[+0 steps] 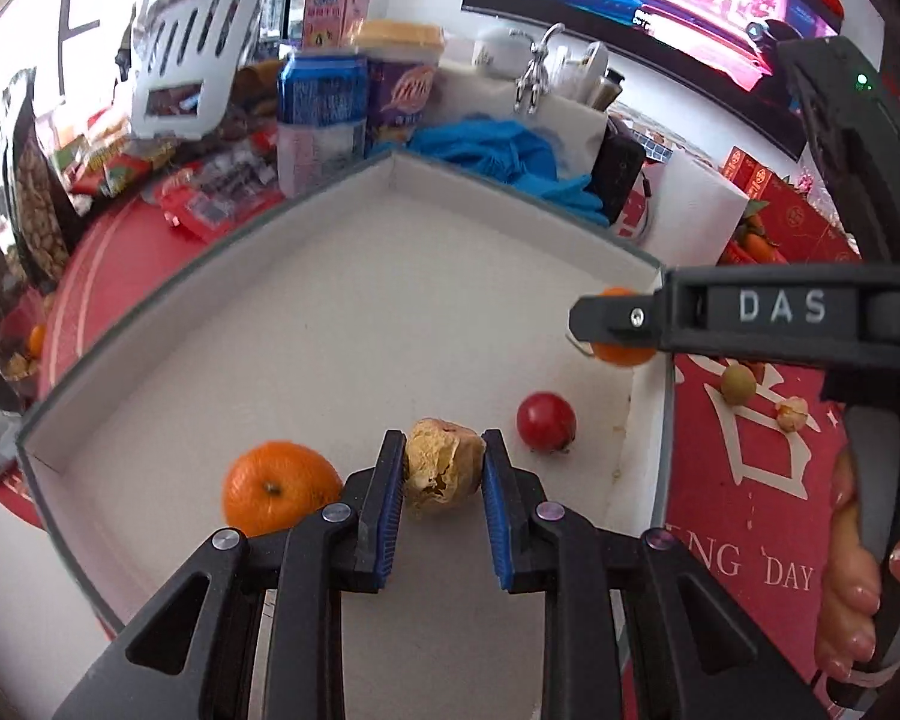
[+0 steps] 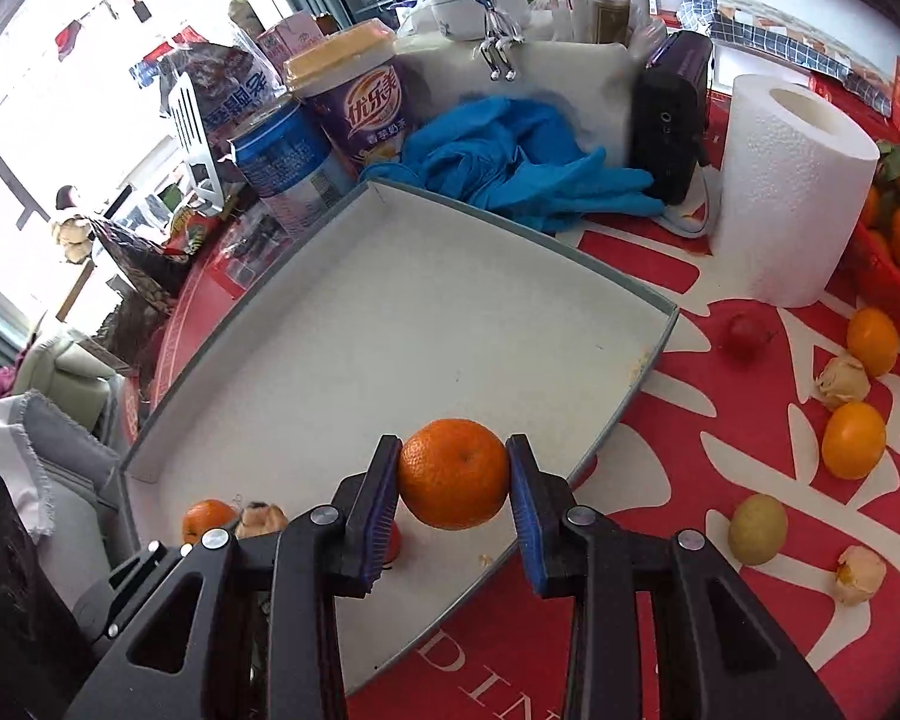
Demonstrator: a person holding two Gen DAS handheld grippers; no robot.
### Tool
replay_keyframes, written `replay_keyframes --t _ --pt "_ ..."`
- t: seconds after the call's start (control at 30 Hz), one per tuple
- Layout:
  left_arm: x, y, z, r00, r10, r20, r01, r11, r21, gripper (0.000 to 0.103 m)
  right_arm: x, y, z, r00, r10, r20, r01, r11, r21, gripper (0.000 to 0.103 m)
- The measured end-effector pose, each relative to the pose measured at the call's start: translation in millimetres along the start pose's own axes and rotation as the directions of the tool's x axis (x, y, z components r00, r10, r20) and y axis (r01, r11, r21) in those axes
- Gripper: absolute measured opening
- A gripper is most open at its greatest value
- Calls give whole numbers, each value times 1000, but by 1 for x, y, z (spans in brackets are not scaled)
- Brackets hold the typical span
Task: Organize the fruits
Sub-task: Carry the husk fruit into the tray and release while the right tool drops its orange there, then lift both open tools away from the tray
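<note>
A shallow white tray point(image 1: 330, 324) lies on the red tablecloth. In the left wrist view my left gripper point(image 1: 444, 468) is shut on a tan husked fruit point(image 1: 441, 471) low over the tray floor, with an orange point(image 1: 279, 489) to its left and a red fruit point(image 1: 545, 421) to its right. My right gripper point(image 2: 455, 474) is shut on an orange point(image 2: 455, 473) and holds it above the tray's near right part point(image 2: 450, 330). The right gripper also shows in the left wrist view point(image 1: 618, 324), over the tray's right wall.
Loose fruit lies on the cloth right of the tray: two oranges point(image 2: 853, 439), a green fruit point(image 2: 757, 528), husked fruits point(image 2: 843, 381) and a red one point(image 2: 747, 333). A paper roll point(image 2: 792, 192), blue gloves point(image 2: 510, 156), cups and cans point(image 2: 354, 108) stand behind the tray.
</note>
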State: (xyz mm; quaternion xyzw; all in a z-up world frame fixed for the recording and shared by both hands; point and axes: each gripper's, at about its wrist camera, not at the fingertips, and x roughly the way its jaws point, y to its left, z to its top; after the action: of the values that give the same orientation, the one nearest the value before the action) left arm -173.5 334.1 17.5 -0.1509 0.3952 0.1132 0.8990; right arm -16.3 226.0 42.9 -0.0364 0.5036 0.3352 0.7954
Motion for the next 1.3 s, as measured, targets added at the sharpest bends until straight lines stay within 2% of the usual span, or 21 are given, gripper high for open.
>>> replay_keyframes --t 0.37,0.4,0.43,0.5,0.6,0.83,0.87,0.93,1.0,1.07,1.13,1.3 --pt "-1 1 0 1000 -4 5 4 1000 -5 28 2 15 6 1000 -15 4 15 999 -38 38" --pt "-1 1 0 1000 -2 5 2 1000 -4 28 -1 16 7 1000 -22 10 22 999 -42 51" --pt "-1 1 0 1000 1 5 -1 1000 -5 28 -4 16 7 999 -33 23 34 999 -40 75" --pt "-1 2 -1 1000 3 7 -3 1000 -9 28 -13 15 7 996 -56 64 59 998 -36 98" --pt "-1 0 -2 1000 16 10 -16 1000 -1 28 -25 9 7 992 -87 96 90 996 -26 99" --pt "-1 -8 -6 999 50 15 -51 999 17 31 -33 -5 2 992 -85 96 84 996 15 99" --pt "-1 -8 -6 999 51 13 -51 999 17 36 -33 -6 1 992 -84 94 83 996 15 99" --pt "-4 -7 -6 998 63 10 -63 998 9 52 -37 -9 -2 992 -87 96 85 996 17 99" --pt "-11 -7 -5 996 83 30 -83 997 0 73 -43 -14 -7 990 -86 107 84 996 23 99" --pt "-21 -10 -4 990 118 75 -120 993 12 79 -49 -21 -11 989 -88 116 84 996 39 99" --pt "-30 -17 0 987 126 103 -131 990 41 80 -58 -35 -17 989 -85 122 77 995 68 102" --pt "-39 -47 7 994 61 86 -73 986 148 80 -79 -79 -39 985 -114 131 93 983 159 102"
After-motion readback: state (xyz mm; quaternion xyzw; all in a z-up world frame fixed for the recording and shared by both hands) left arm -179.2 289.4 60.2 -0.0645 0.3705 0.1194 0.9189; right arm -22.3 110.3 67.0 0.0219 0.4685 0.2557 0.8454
